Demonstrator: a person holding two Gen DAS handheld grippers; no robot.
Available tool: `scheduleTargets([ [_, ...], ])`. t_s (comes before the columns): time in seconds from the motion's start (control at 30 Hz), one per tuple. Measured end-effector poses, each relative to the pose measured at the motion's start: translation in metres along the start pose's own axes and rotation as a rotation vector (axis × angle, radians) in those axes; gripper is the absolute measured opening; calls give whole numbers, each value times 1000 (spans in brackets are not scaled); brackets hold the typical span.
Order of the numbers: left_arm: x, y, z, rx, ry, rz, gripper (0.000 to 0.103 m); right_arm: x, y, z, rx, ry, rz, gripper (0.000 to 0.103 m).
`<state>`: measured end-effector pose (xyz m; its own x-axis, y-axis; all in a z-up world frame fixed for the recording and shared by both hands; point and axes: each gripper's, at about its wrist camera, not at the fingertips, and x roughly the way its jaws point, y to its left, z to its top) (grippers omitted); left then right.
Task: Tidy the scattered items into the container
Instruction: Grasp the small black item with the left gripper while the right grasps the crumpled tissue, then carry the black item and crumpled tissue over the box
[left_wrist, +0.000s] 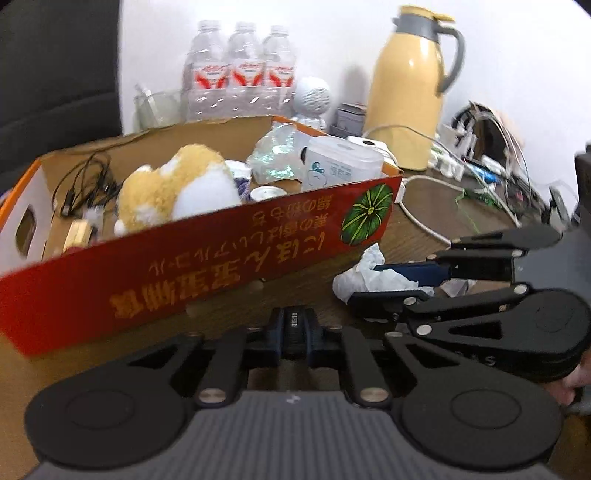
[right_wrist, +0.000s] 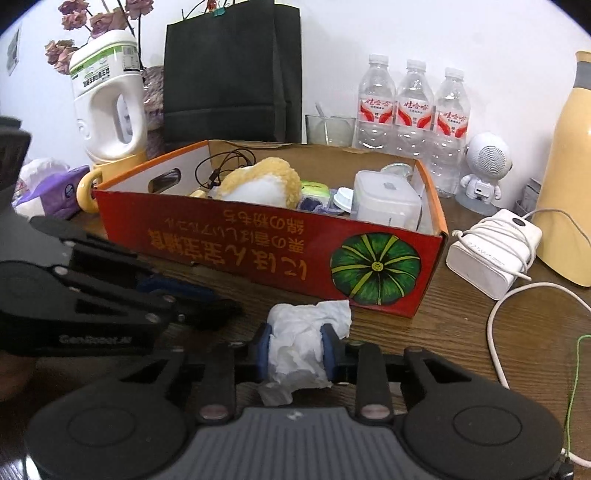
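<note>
1 crumpled white tissue (right_wrist: 299, 343) sits pinched between the blue pads of the right gripper (right_wrist: 295, 350), low over the wooden table (right_wrist: 443, 332) just in front of the red cardboard box's (right_wrist: 258, 251) near wall, while the left gripper (left_wrist: 295, 332), jaws drawn together on nothing, waits beside it. The pick looks made; what remains is likely a lift over that wall and a release among the plush toy (right_wrist: 262, 181) and plastic tub (right_wrist: 384, 199) inside. Behind the box, along the table's far edge by a white wall, stand 3 water bottles (right_wrist: 413, 107), a yellow thermos (left_wrist: 410, 92) and a white charger (right_wrist: 491, 251).
</note>
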<state>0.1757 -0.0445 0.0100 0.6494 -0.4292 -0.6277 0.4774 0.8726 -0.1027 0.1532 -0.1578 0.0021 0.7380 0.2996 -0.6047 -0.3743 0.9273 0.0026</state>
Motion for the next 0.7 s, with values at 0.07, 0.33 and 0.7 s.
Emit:
scheduleTargets([
  [0.07,-14,-4,-6,-31,-34,42,11,-6,2,-1,13,-7,-15,25],
  [0.33,-93,-29,-33,-145,-216,342,11,-67,27,-7,42,-141,-31,25],
  [0.7,-167,-89,-93,-155,-407,498,11,-157,86,-51,41,-389,-23,26],
])
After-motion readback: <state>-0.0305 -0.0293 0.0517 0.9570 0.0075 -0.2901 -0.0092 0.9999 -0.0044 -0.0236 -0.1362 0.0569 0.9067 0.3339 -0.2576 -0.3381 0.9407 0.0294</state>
